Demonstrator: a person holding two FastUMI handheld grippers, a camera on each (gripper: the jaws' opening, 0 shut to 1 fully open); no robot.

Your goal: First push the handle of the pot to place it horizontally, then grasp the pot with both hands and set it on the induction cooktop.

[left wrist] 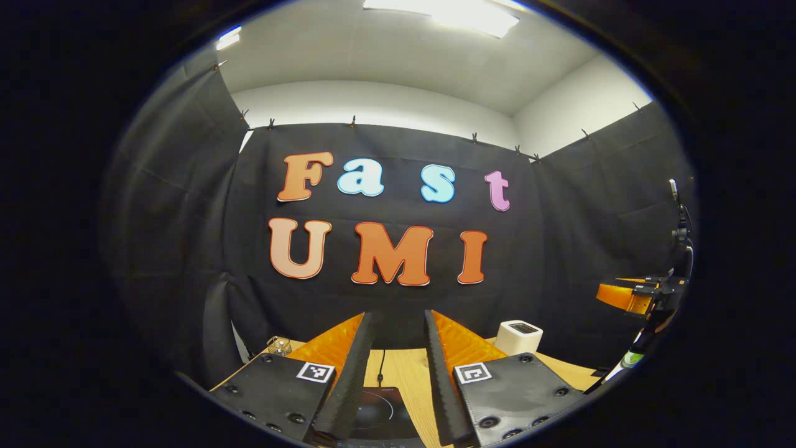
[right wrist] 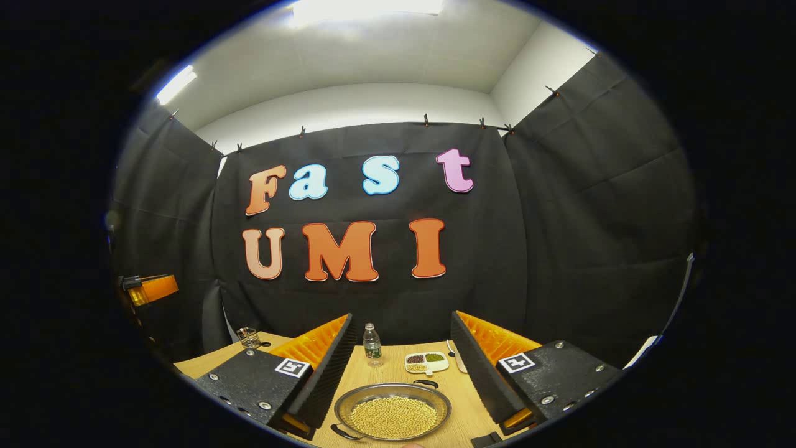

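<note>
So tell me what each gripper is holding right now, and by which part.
Nothing is held. The left gripper has its jaws open above the induction cooktop. The right gripper has its jaws open over the pot of beans, touching neither rim nor handles.

White toaster (left wrist: 518,336), water bottle (right wrist: 372,344), divided snack dish (right wrist: 426,361), wire basket (right wrist: 249,337), wooden table (right wrist: 367,379)

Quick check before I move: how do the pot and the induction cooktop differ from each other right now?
The pot is a round, shallow metal pan filled with yellow beans; the induction cooktop is a flat, dark slab with a ring marked on top and nothing on it. The pot lies between the right gripper's open fingers, the cooktop between the left gripper's. Both rest on the wooden table.
</note>
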